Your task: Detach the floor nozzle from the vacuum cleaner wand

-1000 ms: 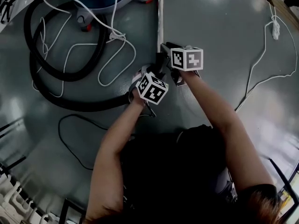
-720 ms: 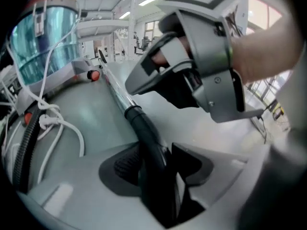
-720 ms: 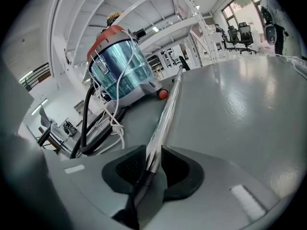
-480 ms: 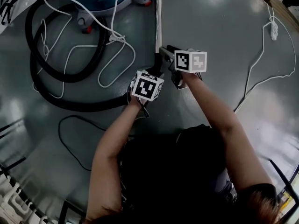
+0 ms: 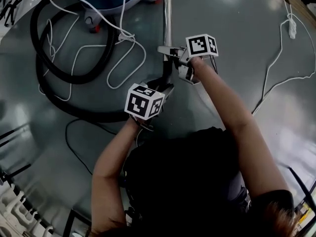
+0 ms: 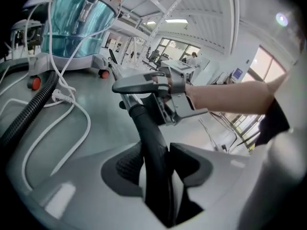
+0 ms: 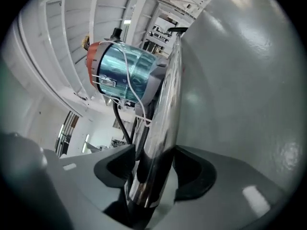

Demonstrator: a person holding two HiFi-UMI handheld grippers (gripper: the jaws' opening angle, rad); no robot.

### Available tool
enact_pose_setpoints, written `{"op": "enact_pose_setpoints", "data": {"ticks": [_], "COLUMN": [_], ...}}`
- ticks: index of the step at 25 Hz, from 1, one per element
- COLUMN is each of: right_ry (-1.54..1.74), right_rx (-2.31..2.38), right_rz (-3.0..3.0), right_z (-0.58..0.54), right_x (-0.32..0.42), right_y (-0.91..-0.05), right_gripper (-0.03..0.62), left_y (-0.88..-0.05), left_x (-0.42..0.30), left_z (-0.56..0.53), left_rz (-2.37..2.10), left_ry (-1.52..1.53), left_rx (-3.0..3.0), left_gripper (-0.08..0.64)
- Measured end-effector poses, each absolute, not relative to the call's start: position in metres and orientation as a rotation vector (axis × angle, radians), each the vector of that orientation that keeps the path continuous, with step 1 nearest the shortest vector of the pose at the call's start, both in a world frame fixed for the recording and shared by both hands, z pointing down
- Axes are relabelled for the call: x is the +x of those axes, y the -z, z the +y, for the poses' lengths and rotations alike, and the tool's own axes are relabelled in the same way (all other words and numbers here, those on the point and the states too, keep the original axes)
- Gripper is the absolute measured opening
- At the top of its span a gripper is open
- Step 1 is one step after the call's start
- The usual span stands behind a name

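Floor nozzle is not clearly seen: only a dark part (image 7: 178, 31) at the far end of the wand (image 7: 165, 104), beside the vacuum body (image 7: 127, 71), may be it, so that joint is judged untouched.

At the near end of the wand a black tube (image 6: 151, 138) is clamped in the left tool (image 6: 156, 164), whose jaws have just been closing onto it. The right tool (image 7: 156, 171) is set astride the wand. Its jaws have just been opening and are held part-wide, with the chrome between them but not seen to be pressed.

Against a second ago, the left tool is raised and drawn back from the wand toward the person, and the right tool is shifted farther along the wand. Whether the tube is freed from the wand cannot be told. The work is judged to be at the hose end, not yet at the nozzle.

Left of the wand in the head view, the floor (image 5: 232, 19) is crowded by loops of hose (image 5: 69, 81) and a white cable (image 5: 144, 59), so little room is offered there. Right of the wand the floor is bare as far as a second white cord (image 5: 270, 75). Along the wand, travel is bounded by the vacuum body.
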State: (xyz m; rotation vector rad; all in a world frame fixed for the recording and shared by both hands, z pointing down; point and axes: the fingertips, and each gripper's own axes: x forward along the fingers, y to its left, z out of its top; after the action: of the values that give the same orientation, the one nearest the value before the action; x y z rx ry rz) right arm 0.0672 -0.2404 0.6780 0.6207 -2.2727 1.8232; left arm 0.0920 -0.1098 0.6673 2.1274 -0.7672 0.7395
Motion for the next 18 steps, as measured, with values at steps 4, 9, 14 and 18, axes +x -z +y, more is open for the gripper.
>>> {"op": "enact_pose_setpoints", "data": {"ticks": [4, 9, 14, 18], "right_ry": [-1.790, -1.984, -2.067, -2.100], "right_rx": [0.616, 0.681, 0.781, 0.803], "right_rz": [-2.189, -2.077, -2.093, -2.107], "right_z": [-0.233, -0.228, -0.234, -0.231], "right_x": [0.061, 0.063, 0.070, 0.070], "right_y": [-0.694, -0.698, -0.691, -0.682], "right_gripper": [0.200, 0.155, 0.150, 0.149], "left_y": [-0.675, -0.679, -0.680, -0.679], "left_x": [0.090, 0.092, 0.099, 0.115], "left_z": [-0.100, -0.095, -0.100, -0.097], "left_rz": [-0.816, -0.804, -0.663, -0.457], "left_ry": [-0.791, -0.780, -0.653, -0.607], "left_rx": [2.150, 2.174, 2.057, 1.997], "left_gripper": [0.176, 0.190, 0.211, 0.227]}}
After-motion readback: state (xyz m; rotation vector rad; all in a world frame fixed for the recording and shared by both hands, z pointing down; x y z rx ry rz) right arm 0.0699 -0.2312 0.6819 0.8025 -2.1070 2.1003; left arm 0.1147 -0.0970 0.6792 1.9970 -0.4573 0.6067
